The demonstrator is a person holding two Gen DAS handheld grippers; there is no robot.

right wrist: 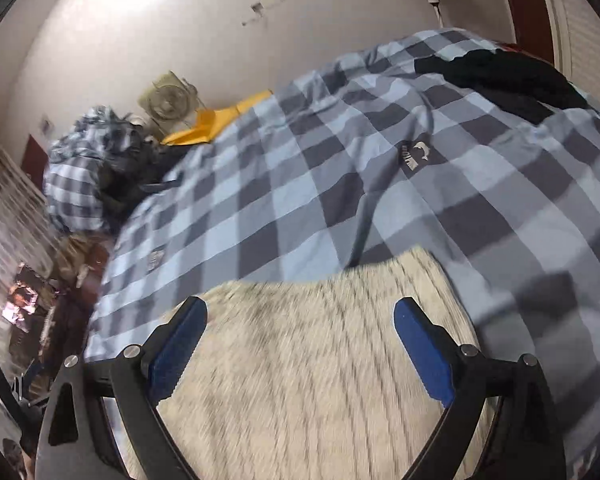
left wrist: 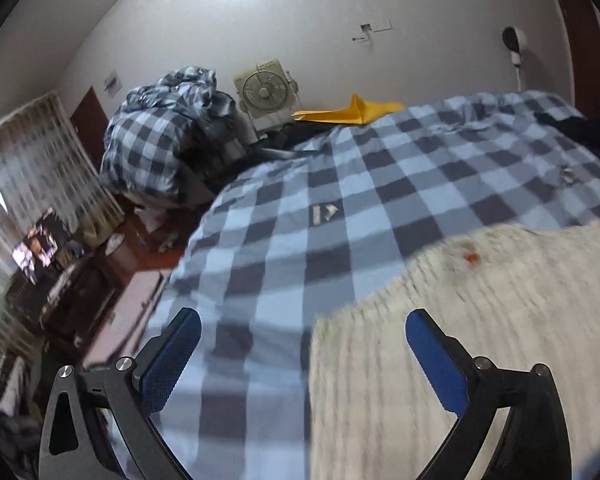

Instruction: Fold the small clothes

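Observation:
A cream knitted garment with thin dark stripes [left wrist: 480,320] lies flat on the blue-and-grey checked bed cover [left wrist: 340,184]; a small orange mark shows near its far edge. My left gripper [left wrist: 302,336] hovers over the garment's left edge, jaws wide apart, nothing between its blue pads [left wrist: 172,356]. In the right wrist view the same garment [right wrist: 312,360] fills the foreground, and my right gripper [right wrist: 300,328] stands open above it, with its blue pads [right wrist: 422,348] clear of the cloth. Both views are blurred by motion.
A dark garment [right wrist: 504,76] lies at the bed's far right. A yellow cloth [left wrist: 356,114], a fan [left wrist: 266,90] and a heap of checked bedding [left wrist: 160,132] stand by the wall at the far left. Left of the bed, the floor [left wrist: 120,304] drops away beside dark furniture.

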